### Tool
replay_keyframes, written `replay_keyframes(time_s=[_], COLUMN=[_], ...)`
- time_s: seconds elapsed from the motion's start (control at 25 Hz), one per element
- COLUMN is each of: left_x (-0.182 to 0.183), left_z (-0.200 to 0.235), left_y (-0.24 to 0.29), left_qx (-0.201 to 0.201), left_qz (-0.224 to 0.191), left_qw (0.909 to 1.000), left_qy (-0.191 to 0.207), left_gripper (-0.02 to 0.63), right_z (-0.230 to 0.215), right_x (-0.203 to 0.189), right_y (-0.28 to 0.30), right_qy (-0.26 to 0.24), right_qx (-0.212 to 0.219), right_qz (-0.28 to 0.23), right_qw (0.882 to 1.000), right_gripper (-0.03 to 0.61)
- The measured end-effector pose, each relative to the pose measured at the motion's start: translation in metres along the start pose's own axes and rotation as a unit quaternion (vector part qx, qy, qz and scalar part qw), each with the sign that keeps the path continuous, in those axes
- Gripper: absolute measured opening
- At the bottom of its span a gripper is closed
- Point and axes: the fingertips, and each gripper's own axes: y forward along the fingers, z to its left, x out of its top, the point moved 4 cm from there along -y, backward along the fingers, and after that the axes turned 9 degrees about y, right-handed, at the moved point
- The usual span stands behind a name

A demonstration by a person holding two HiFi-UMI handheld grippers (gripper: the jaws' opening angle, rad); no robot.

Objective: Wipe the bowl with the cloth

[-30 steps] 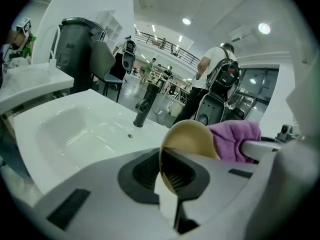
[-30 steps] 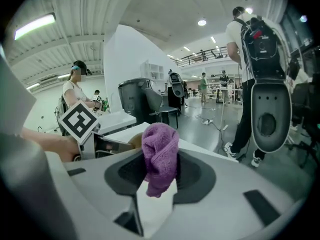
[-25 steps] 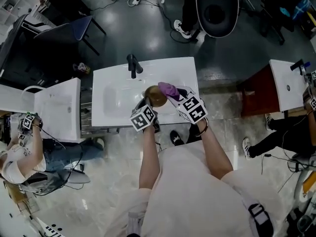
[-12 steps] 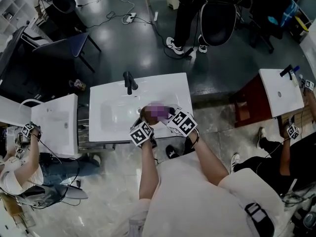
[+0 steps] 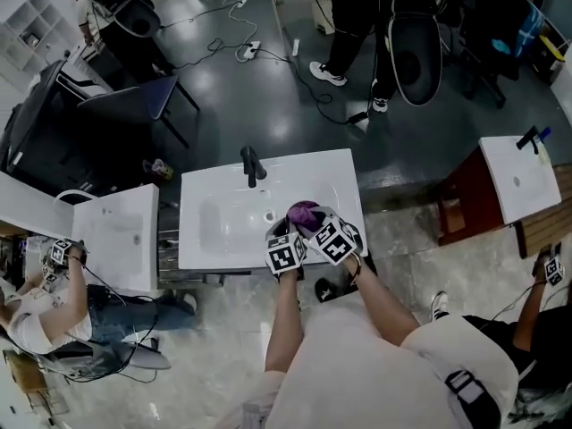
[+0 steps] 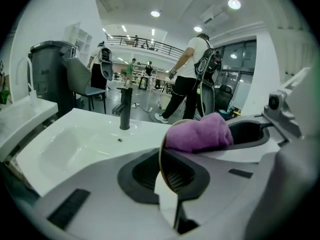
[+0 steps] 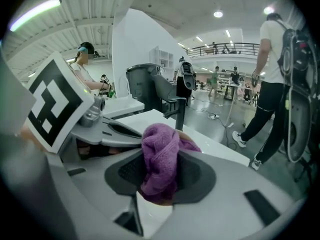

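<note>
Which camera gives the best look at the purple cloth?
The right gripper view: the cloth fills the centre, bunched between the jaws of the right gripper. The left gripper view shows it side-on at the bowl rim; the head view shows only a small purple patch.

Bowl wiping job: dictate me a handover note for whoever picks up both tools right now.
Left tool: shut on the rim of the round brown bowl, held on edge above the white sink.
Right tool: shut on the bunched purple cloth, which is pressed into the bowl.
Done: both things gripped, cloth on bowl.
Left: rub around the inside. How much is already wiped cannot be told.
</note>
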Motion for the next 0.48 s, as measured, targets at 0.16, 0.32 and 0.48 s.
replay_keyframes(time_s=[0.16,0.32,0.48], left_x=[-0.004,-0.005,-0.004], left_z=[0.0,0.002,0.009], left_y=[-0.001,-0.001,-0.003], left_qx=[-0.003,0.003,0.012], left_qz=[0.006,0.011,0.013], left_qw=[0.9998,0.9993,0.998], left_qy=[0.017,0.036,0.061], left_gripper=[0.015,0.018,0.02], right_z=[-0.001,-0.004,-0.01], right_x=[0.003,0.013,0.017], right_y=[0.004,0.007,0.006], right_qy=[0.002,-0.011,-0.015], right_qx=[-0.003,-0.021,-0.041], right_qz=[-0.011,-0.029,-0.03], right_qw=[1.0,0.999,0.999], right_gripper=[0.133,0.134,0.137])
